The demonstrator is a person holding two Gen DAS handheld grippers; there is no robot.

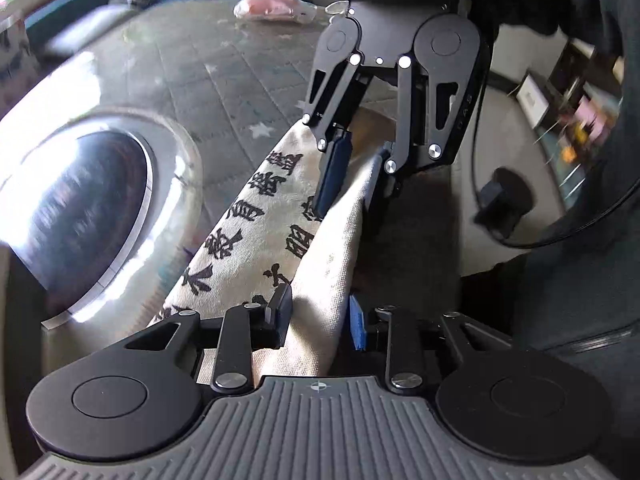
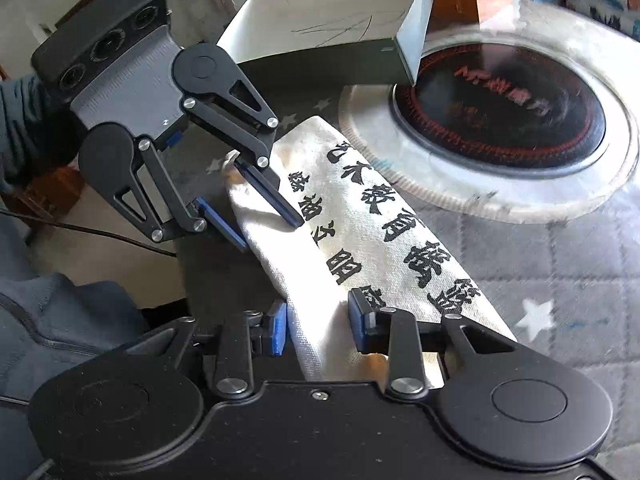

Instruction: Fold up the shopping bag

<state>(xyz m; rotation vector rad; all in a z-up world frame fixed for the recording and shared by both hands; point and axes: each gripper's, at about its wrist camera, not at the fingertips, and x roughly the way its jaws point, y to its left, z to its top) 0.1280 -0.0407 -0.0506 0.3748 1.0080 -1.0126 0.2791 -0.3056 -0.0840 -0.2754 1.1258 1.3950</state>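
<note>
The shopping bag [image 1: 256, 236] is cream canvas with black printed characters, gathered into a long band stretched between my two grippers. It also shows in the right wrist view [image 2: 360, 224]. My left gripper [image 1: 320, 316] is shut on one end of the bag; in the right wrist view it [image 2: 266, 224] grips the far end. My right gripper [image 2: 320, 328] is shut on the other end; in the left wrist view it [image 1: 352, 172] holds the far end. The bag hangs just above a grey star-patterned cloth [image 2: 560, 280].
A round glass-edged disc with a dark centre [image 2: 500, 120] lies on the cloth beside the bag; it also shows in the left wrist view [image 1: 80, 216]. A white box [image 2: 320, 28] stands behind it. A plastic bag [image 1: 276, 6] lies at the far side. A black cable [image 1: 480, 184] runs along the right.
</note>
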